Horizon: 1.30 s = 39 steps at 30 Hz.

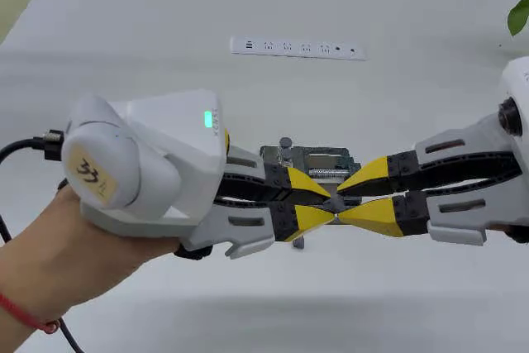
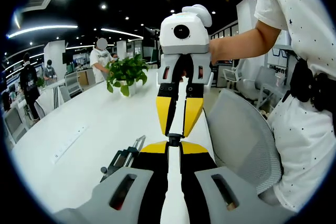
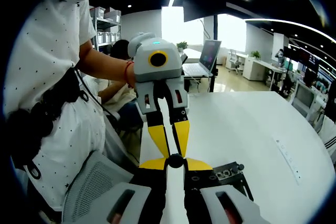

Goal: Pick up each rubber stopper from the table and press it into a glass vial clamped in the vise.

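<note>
Above a small metal vise (image 1: 310,159) on the white table, my two grippers meet tip to tip. The left gripper (image 1: 329,207) comes in from the left and the right gripper (image 1: 340,204) from the right. Both have their yellow-tipped jaws closed to a point. In the left gripper view my own tips (image 2: 174,148) touch the right gripper's tips (image 2: 176,134). A small dark piece (image 3: 175,161) sits where the tips meet in the right gripper view. I cannot tell what it is. The vise (image 2: 123,158) (image 3: 228,172) lies just below and to one side.
A white power strip (image 1: 297,47) lies further back on the table. Green plant leaves (image 1: 519,14) show at the far right edge. A grey mesh chair (image 2: 247,135) stands by the table beside the person. Other people stand in the office behind.
</note>
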Tool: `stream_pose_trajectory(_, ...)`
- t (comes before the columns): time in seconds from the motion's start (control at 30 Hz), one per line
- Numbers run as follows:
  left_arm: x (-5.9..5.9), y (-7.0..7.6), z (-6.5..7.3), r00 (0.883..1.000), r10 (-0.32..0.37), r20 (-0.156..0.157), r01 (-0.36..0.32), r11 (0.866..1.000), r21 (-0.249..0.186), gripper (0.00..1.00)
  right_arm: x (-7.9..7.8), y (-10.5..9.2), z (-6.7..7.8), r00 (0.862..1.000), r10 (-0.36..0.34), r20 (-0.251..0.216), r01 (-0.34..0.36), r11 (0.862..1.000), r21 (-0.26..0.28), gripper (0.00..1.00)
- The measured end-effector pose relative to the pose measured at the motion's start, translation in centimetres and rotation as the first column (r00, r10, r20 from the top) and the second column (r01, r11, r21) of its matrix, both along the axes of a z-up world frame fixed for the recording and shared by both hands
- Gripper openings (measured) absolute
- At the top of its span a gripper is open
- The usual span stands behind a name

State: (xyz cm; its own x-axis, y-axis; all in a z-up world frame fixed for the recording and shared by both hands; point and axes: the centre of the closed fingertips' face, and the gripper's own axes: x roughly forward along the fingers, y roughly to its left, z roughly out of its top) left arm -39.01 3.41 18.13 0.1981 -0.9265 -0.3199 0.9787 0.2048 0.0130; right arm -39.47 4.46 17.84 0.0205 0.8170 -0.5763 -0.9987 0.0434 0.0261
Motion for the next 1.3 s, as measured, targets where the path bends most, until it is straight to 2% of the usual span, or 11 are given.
stream_pose_trajectory(0.33, -0.1, 0.1, 0.2, 1.0, -0.014, -0.003, 0.014, 1.0, -0.006, 0.04, -0.2, 0.2, 0.2, 1.0, 0.017, 0.01, -0.017, 1.0, 0.0, 0.06)
stream_pose_trajectory(0.47, -0.1, 0.3, 0.3, 1.0, -0.014, -0.025, 0.013, 1.0, -0.026, 0.03, -0.2, 0.2, 0.3, 1.0, 0.026, 0.011, -0.026, 1.0, 0.002, 0.06)
stream_pose_trajectory(0.7, 0.0, 0.6, 0.2, 0.999, -0.015, -0.034, 0.014, 0.999, -0.034, 0.03, -0.3, 0.4, 0.4, 0.999, 0.037, 0.022, -0.037, 0.999, -0.003, 0.06)
stream_pose_trajectory(0.93, 0.1, 0.9, 0.0, 0.999, -0.003, -0.033, 0.001, 0.999, -0.053, 0.04, -0.2, 0.6, 0.3, 0.999, 0.028, 0.015, -0.028, 1.0, -0.009, 0.05)
stream_pose_trajectory(1.1, 0.0, 1.1, -0.4, 0.999, 0.007, -0.036, -0.009, 0.998, -0.057, 0.04, -0.2, 0.7, 0.0, 1.0, 0.02, -0.007, -0.02, 1.0, -0.021, 0.05)
stream_pose_trajectory(1.3, 0.1, 1.3, -0.9, 0.999, 0.035, -0.024, -0.036, 0.998, -0.061, 0.04, 0.0, 0.9, -0.6, 1.0, 0.02, -0.021, -0.02, 0.999, -0.044, 0.05)
